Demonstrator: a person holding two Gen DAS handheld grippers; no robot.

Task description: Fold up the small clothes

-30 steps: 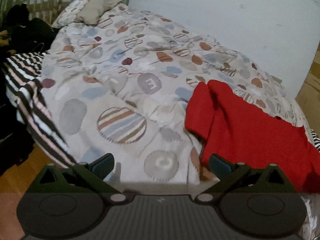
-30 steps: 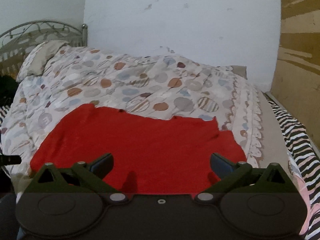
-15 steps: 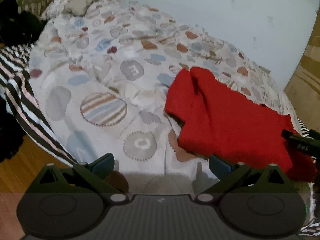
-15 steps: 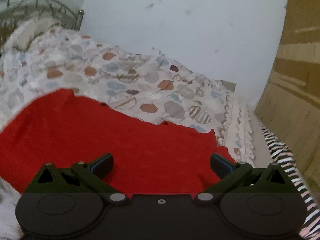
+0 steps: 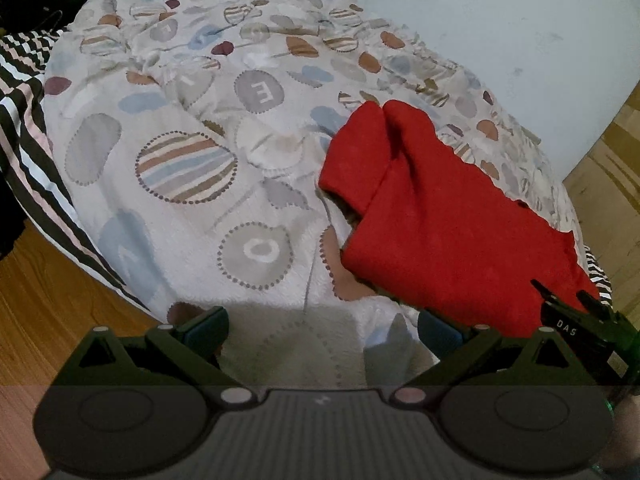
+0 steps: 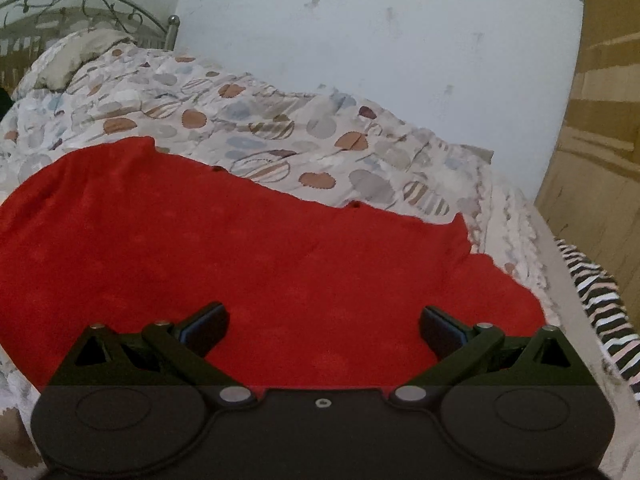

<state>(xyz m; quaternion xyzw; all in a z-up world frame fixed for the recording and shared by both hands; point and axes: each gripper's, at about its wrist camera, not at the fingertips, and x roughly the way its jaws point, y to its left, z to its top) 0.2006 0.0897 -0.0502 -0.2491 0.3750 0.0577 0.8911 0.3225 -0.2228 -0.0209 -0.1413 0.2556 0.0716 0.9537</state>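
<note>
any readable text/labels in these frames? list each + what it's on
"DAS": white letters on the black body of the right gripper, seen at the right edge of the left wrist view.
"E": white letter in a grey circle printed on the duvet.
"O": white ring or letter in another duvet circle.
Nothing else reads as text.

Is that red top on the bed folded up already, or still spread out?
Mostly spread out. The red top lies open across the patterned duvet; only its left sleeve end looks creased. Neither open gripper holds it.

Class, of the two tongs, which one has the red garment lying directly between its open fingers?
The right tongs: the red garment fills their gap. The left tongs frame mostly patterned quilt.
</note>
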